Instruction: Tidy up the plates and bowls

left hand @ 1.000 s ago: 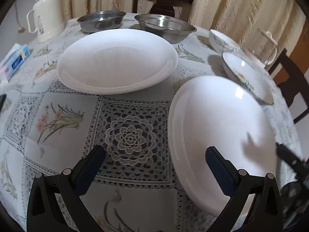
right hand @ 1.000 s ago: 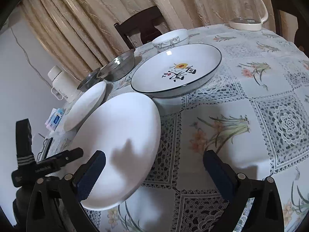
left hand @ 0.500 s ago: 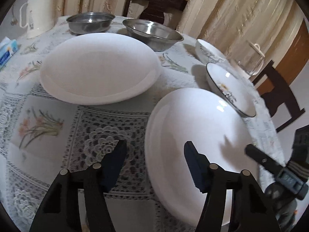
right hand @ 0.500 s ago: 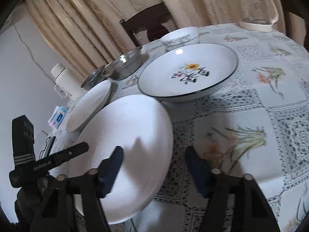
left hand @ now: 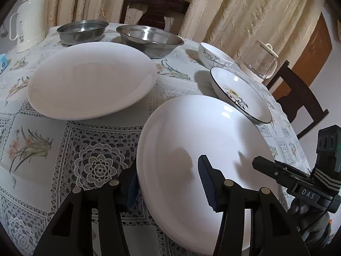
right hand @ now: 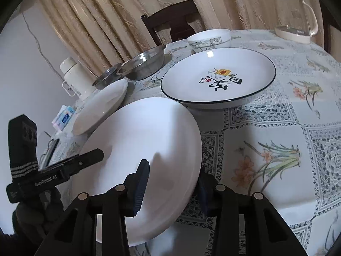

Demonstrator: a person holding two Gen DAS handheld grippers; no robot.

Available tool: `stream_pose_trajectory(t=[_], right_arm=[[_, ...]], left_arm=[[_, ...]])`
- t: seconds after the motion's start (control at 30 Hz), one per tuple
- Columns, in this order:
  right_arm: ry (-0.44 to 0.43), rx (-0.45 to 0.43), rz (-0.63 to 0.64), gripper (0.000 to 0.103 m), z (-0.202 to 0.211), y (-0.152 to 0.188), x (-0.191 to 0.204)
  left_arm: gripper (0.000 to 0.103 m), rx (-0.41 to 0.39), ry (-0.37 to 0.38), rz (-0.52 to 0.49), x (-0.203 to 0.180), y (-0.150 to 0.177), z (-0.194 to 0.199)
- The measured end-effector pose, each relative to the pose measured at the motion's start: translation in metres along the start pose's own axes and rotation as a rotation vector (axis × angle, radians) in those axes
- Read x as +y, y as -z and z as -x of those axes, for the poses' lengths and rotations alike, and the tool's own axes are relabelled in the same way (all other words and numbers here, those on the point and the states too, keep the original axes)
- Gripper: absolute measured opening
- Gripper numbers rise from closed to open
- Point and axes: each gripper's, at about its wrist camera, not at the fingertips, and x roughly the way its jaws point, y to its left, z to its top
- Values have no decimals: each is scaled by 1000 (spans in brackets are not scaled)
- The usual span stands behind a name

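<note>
A plain white plate [left hand: 202, 132] [right hand: 145, 132] lies nearest, and its far edge overlaps the rim of a black-rimmed decorated plate [left hand: 240, 93] [right hand: 217, 76]. My left gripper [left hand: 168, 170] straddles its left rim, one finger under and one pad on the inside, shut on it. On the opposite rim my right gripper [right hand: 172, 170] is shut the same way. A second white plate [left hand: 89, 79] [right hand: 100, 104] sits farther left. Behind stand two steel bowls [left hand: 81, 31] [left hand: 149, 37] and a small patterned white bowl [left hand: 215, 57] [right hand: 208, 38].
A white thermos jug [left hand: 27, 25] stands at the far left edge and a glass kettle [right hand: 298, 27] at the far right. A tissue pack [right hand: 64, 117] lies by the left edge. Dark chairs [left hand: 153, 6] [left hand: 298, 98] stand around the lace-covered table [left hand: 93, 166].
Both grippers moved in on the near white plate from opposite sides. Their fingers went from wide open to closed over its rims, and the plate's far edge now overlaps the decorated plate.
</note>
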Motion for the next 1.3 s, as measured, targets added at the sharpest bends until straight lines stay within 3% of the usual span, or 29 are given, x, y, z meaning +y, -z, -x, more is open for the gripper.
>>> stream_pose_trajectory(t=[0.3, 0.87, 1.3], right_arm=[[67, -55, 127, 44, 11, 3, 21], [10, -64, 102, 44, 15, 7, 34], [-87, -10, 177, 44, -12, 6, 87]], left_arm=[[53, -39, 5, 5, 3, 6, 11], [53, -51, -5, 50, 12, 18, 34], [53, -114, -82, 158, 62, 34, 75]])
